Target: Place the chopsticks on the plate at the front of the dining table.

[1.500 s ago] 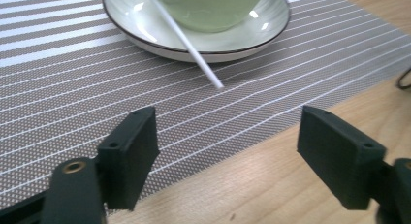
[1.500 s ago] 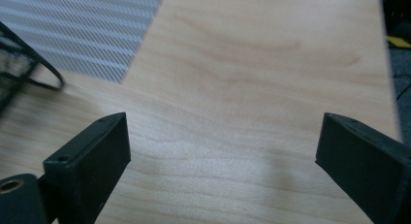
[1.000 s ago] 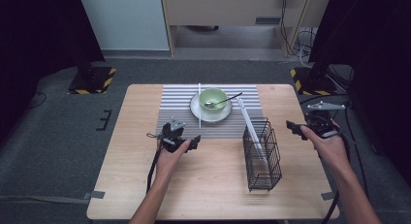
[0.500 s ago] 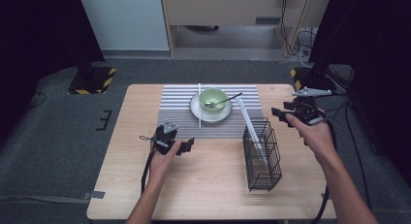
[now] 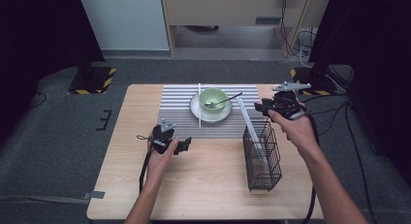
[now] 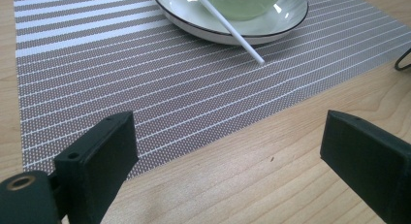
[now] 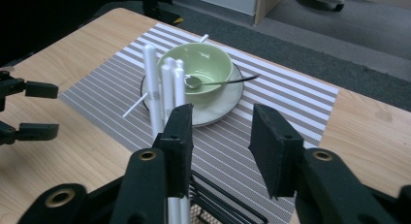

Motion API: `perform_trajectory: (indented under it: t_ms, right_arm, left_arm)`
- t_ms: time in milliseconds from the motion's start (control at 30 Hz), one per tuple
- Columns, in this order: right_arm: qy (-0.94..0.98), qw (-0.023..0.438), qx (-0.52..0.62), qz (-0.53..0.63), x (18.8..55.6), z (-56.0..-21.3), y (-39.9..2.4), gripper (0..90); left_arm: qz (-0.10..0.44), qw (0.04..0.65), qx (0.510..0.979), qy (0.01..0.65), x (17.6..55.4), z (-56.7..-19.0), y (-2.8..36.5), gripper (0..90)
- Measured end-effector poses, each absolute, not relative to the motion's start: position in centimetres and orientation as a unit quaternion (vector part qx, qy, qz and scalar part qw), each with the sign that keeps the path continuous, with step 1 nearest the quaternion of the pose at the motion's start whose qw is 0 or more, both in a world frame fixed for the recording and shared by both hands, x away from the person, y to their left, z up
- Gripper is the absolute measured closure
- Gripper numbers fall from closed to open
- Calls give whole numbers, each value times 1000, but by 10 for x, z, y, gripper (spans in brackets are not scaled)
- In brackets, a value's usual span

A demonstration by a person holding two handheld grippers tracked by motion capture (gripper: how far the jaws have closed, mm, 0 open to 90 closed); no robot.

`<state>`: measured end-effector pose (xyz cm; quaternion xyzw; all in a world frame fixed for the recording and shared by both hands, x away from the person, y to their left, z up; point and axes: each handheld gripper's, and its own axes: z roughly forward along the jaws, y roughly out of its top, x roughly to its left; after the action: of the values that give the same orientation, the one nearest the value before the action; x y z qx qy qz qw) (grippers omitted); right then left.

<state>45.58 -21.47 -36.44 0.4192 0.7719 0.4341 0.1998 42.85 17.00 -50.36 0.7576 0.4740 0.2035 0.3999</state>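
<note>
The right gripper (image 7: 220, 146), jaws closing with nothing between them, is hovering beside the white chopsticks (image 5: 249, 124) standing in the wire basket (image 5: 262, 158) (light, stiff, likely slippery; best pinched near their tops), while the left gripper (image 6: 228, 151) is resting wide apart.

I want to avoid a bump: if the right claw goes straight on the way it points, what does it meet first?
Probably the green bowl on its plate. Seen from the right claw, it lies ahead between the open jaws. The white sticks stand just left of that line; depth is unclear.
</note>
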Motion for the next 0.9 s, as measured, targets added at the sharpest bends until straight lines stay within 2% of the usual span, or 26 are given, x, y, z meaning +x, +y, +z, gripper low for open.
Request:
perform_trajectory:
  t_ms: [300, 900]
  right_arm:
    - [786, 199, 397, 430, 457, -363, -183, 642]
    - [804, 222, 377, 403, 466, -373, -153, 783]
  left_arm:
    - [197, 396, 764, 469, 427, -505, 165, 65]
    - [192, 398, 764, 470, 428, -507, 164, 82]
